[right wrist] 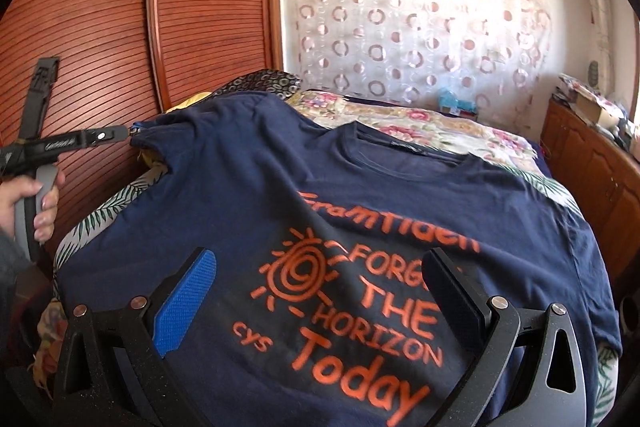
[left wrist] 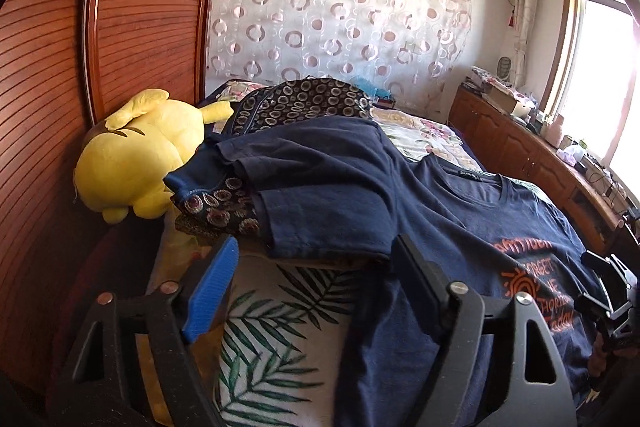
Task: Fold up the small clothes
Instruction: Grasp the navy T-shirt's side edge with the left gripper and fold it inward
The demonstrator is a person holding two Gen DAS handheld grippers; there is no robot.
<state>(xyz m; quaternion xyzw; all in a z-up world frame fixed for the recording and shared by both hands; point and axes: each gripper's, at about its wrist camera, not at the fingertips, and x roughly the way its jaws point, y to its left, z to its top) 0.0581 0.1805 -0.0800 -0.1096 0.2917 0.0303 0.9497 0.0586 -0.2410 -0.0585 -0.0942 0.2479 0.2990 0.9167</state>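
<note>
One navy T-shirt (right wrist: 280, 195) lies across the bed (left wrist: 288, 307).
Left gripper (left wrist: 316, 291) and right gripper (right wrist: 320, 299): two fingers each, spread, gripping nothing.

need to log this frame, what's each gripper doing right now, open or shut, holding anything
Left gripper: open, holding nothing, above the navy t-shirt's sleeve edge.
Right gripper: open, holding nothing, over the shirt's orange print.

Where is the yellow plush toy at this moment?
In the left wrist view the yellow plush toy lies at the left side of the bed, against the wooden wardrobe door, touching the left sleeve of the navy T-shirt.
</note>
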